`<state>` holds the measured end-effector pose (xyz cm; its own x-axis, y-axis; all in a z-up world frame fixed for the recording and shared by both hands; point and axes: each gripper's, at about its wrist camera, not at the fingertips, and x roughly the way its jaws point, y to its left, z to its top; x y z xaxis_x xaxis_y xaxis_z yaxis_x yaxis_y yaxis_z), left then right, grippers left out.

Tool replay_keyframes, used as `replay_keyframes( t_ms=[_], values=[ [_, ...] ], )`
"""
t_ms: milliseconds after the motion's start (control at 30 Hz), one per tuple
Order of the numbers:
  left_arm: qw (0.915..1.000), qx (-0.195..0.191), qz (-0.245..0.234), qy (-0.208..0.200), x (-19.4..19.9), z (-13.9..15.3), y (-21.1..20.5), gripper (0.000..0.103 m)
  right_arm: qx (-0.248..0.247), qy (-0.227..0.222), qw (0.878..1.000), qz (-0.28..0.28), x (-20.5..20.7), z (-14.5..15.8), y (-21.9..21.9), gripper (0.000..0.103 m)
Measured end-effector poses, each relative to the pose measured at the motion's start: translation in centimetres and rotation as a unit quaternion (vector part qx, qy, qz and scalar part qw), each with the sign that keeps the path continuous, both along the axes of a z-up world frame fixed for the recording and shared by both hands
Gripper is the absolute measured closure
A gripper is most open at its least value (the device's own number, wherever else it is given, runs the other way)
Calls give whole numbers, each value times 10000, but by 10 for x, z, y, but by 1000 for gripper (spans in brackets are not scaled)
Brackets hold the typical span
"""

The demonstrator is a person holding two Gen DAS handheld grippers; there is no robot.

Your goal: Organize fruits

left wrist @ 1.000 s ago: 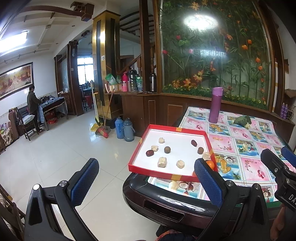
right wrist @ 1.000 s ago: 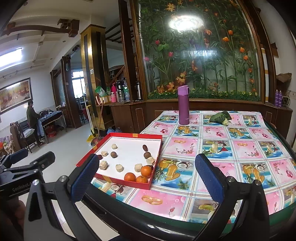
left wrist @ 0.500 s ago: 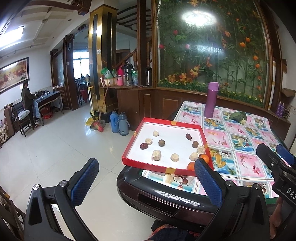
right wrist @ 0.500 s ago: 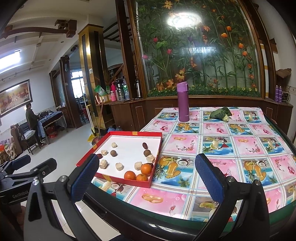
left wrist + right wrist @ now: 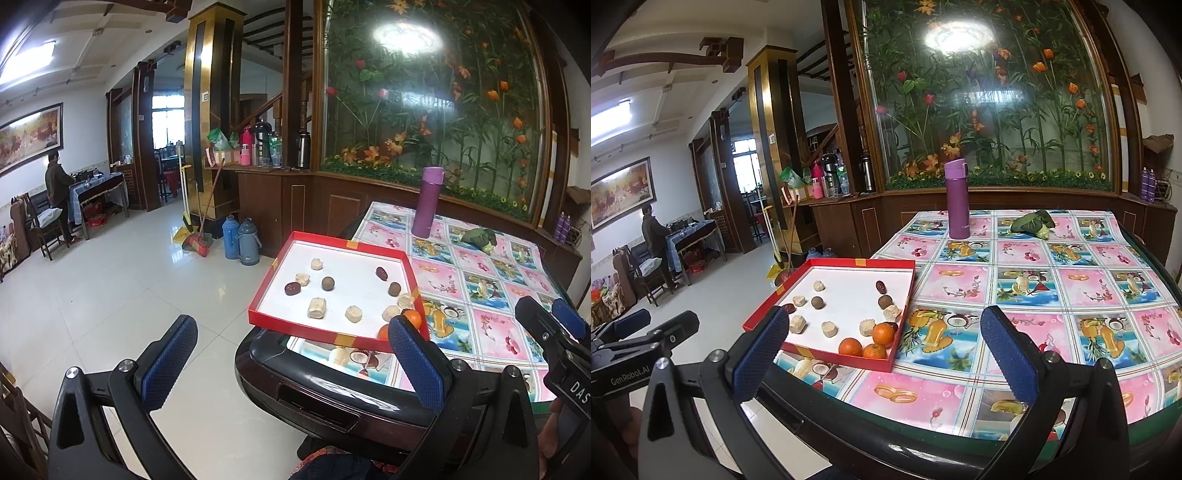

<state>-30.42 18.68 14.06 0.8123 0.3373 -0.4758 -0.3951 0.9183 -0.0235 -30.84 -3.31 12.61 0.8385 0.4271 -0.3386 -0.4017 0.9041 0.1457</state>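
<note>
Both hand-held grippers hang spread wide with nothing between their blue pads, short of the table's near edge.

From the left wrist view, the left gripper (image 5: pixel 291 358) has swung rightward compared with a second ago: the red tray (image 5: pixel 273 280) now sits nearer the middle of the picture, and more of the tiled floor (image 5: pixel 110 288) shows beside it. The tray overhangs the dark rim of the table (image 5: pixel 332 391) at its near left corner. Inside it lie pale fruit chunks (image 5: pixel 317 307), brown round fruits (image 5: pixel 327 283) and dark red dates (image 5: pixel 291 288), spread apart on the white base. Only parts of the oranges (image 5: pixel 412 318) show here, half hidden behind the right finger at the tray's near right corner. The right gripper (image 5: pixel 550 325) enters at the picture's right edge.

From the right wrist view, the right gripper (image 5: pixel 884 350) has risen slightly and tipped forward; the tray (image 5: pixel 827 354) looks a little closer than before. This view shows three oranges (image 5: pixel 882 334) clustered in the tray's near right corner, touching one another. It also shows the flowered tablecloth (image 5: pixel 1052 295) across its whole width, with a purple flask (image 5: pixel 956 199) upright at the far side and a green leafy bundle (image 5: pixel 1032 223) lying to its right. The left gripper (image 5: pixel 646 325) shows at the left edge.
</note>
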Motion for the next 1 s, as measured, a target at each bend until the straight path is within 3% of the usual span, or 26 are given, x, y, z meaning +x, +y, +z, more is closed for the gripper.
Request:
replay_keyframes(
  t_ms=[1000],
  values=[
    [9999, 76, 65, -64, -1, 1, 7, 0, -107, 14, 9999, 89, -5, 0, 9, 0]
  ],
)
